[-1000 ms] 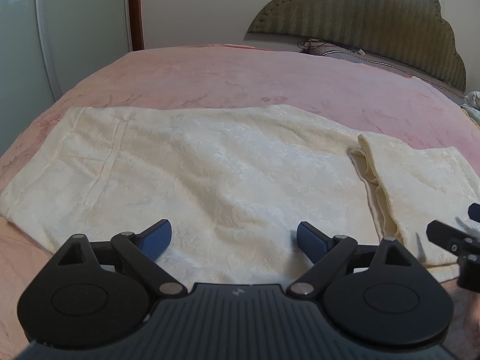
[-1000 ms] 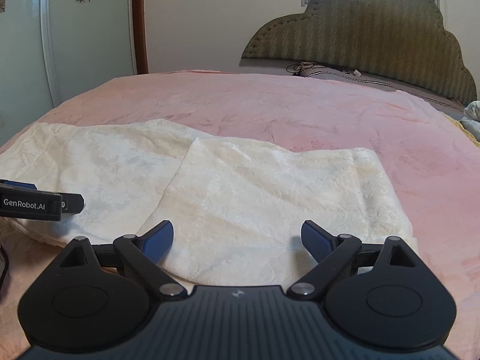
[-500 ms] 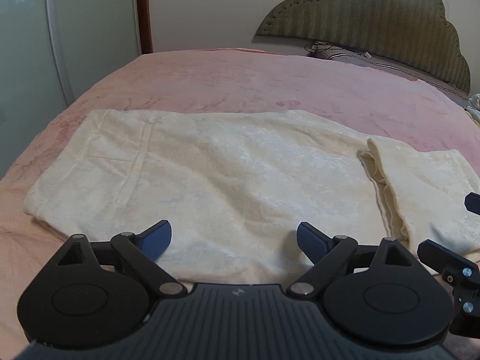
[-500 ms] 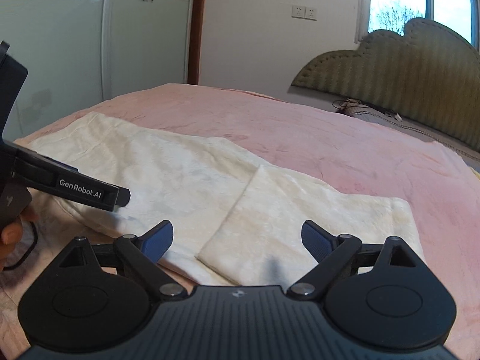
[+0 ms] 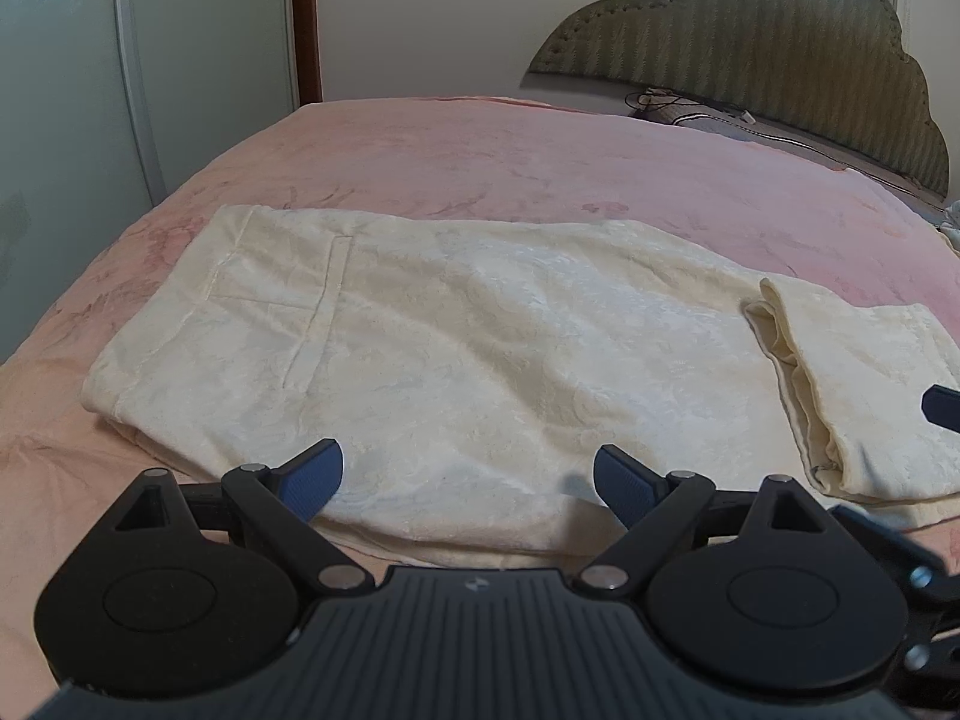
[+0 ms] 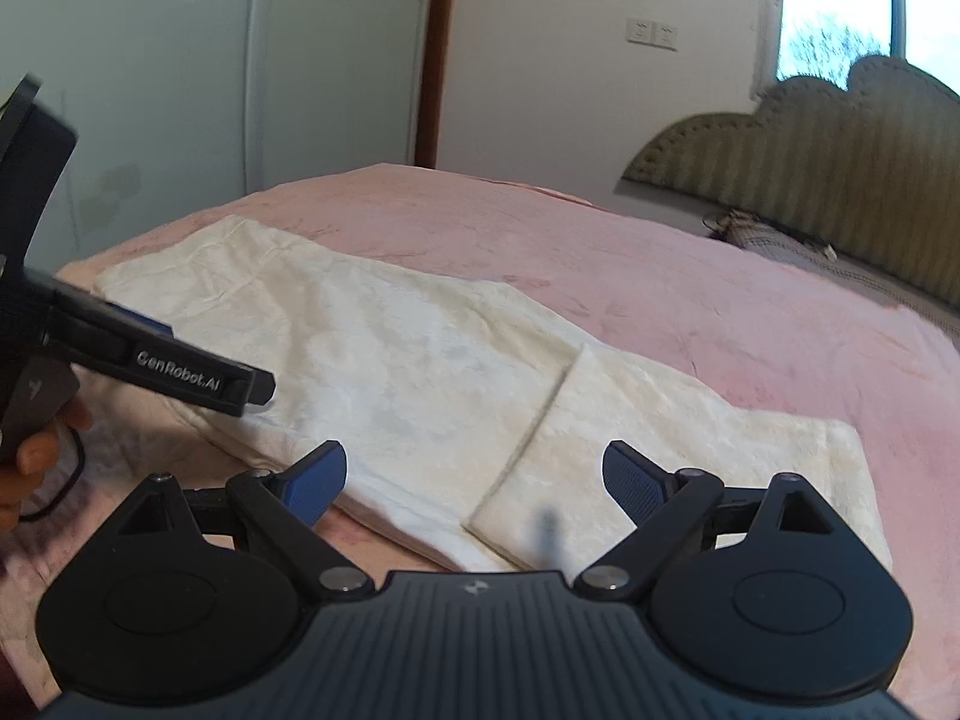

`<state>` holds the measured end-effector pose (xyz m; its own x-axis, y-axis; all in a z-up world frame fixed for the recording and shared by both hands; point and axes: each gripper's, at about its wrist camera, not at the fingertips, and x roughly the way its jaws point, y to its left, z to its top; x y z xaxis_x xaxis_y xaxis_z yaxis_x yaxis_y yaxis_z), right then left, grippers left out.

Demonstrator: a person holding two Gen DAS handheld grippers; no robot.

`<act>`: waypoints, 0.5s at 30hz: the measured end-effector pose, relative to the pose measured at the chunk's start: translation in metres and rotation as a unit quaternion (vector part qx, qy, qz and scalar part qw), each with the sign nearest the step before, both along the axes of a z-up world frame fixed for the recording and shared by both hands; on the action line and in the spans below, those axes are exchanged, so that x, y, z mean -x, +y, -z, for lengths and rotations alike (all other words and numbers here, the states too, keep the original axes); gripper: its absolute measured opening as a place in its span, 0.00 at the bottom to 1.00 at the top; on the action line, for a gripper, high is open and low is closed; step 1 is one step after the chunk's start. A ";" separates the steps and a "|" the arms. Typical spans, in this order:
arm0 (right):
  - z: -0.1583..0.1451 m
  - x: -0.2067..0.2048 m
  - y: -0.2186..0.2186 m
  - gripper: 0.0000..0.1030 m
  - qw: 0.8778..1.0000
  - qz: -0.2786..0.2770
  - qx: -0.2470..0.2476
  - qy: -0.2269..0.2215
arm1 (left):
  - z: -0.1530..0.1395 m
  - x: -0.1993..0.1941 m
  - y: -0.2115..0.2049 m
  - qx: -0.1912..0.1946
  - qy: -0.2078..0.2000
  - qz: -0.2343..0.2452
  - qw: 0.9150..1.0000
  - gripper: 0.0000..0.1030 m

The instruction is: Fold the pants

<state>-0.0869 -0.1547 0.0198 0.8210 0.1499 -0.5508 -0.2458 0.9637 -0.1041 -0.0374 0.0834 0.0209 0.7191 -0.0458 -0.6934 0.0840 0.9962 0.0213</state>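
Cream pants (image 5: 468, 348) lie flat across a pink bed (image 5: 540, 168), waistband and pocket seam to the left. Their leg ends are folded back over at the right, making a doubled flap (image 5: 858, 384). My left gripper (image 5: 468, 477) hovers open above the pants' near edge, nothing between its blue pads. In the right wrist view the same pants (image 6: 384, 360) and the flap (image 6: 672, 444) lie ahead. My right gripper (image 6: 474, 480) is open over the flap's near corner and holds nothing. The left gripper's finger (image 6: 180, 375) reaches in from the left.
An olive padded headboard (image 5: 780, 54) closes the far right side of the bed. A pale wardrobe (image 6: 210, 90) with flower decals and a brown door frame (image 6: 435, 54) stand beyond the bed's left end. A hand (image 6: 36, 456) and a black cable show at the left edge.
Both grippers have drawn back from the pants, so more of the garment and bed shows. The right wrist view has rolled and swung left, bringing the wardrobe and the left gripper into view.
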 end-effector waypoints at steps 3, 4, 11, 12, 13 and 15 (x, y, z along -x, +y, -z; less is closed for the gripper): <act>0.004 0.001 0.012 0.90 1.000 -0.018 0.025 0.002 | -0.001 0.001 0.003 -0.001 0.000 -0.003 1.000 0.90; 0.005 0.003 0.016 0.90 0.999 -0.026 0.033 -0.001 | -0.002 0.002 0.004 0.000 0.001 -0.004 1.000 0.90; -0.002 0.004 0.051 0.90 0.989 -0.111 0.089 -0.033 | -0.012 0.012 0.038 0.032 0.024 -0.013 0.999 0.89; -0.002 0.002 0.058 0.90 0.986 -0.123 0.103 -0.039 | -0.014 0.012 0.048 0.042 0.029 -0.024 0.998 0.89; -0.001 0.000 0.066 0.90 0.983 -0.135 0.118 -0.047 | -0.016 0.012 0.058 0.056 0.034 -0.035 0.997 0.89; 0.000 -0.005 0.082 0.90 0.975 -0.164 0.138 -0.060 | -0.020 0.010 0.083 0.100 0.044 -0.064 0.992 0.88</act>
